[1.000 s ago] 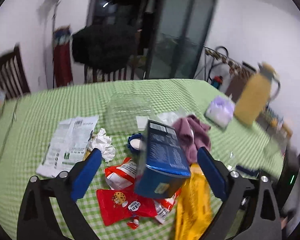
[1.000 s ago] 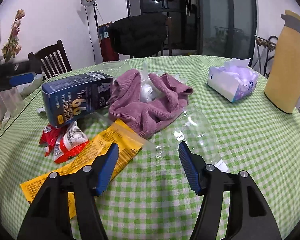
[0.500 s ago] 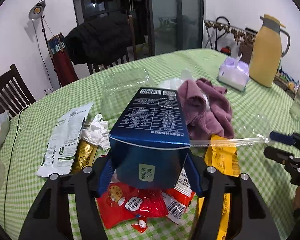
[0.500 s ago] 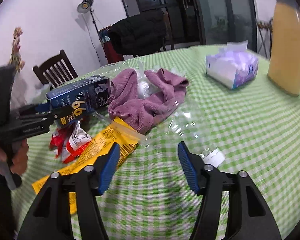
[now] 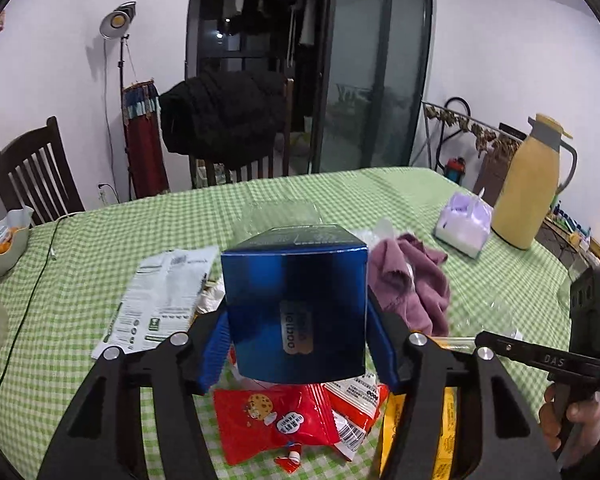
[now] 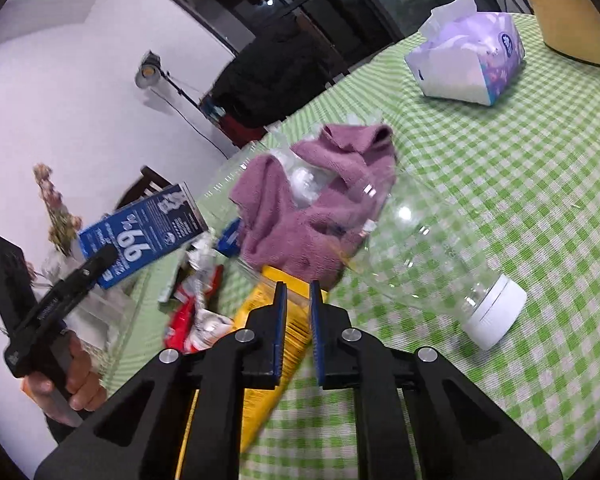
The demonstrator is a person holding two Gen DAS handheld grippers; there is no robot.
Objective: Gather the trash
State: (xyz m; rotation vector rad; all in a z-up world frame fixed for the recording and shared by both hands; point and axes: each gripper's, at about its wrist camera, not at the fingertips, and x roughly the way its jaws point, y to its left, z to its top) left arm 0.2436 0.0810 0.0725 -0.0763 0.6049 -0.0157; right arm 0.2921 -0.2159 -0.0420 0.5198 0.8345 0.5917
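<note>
In the left wrist view, the blue carton (image 5: 296,312) was gripped between the left gripper (image 5: 298,348) pads, above red wrappers (image 5: 276,420). In the right wrist view, the yellow packet (image 6: 276,320) was pinched in the nearly closed right gripper (image 6: 298,330); a clear bottle (image 6: 432,256) lay just right.

Each black tool (image 5: 298,344) has blue pads (image 6: 279,328) and silver screws (image 6: 245,335).

A home dining room: checked tablecloth (image 5: 340,196), wooden chairs (image 5: 32,172), thermos (image 5: 528,184).
</note>
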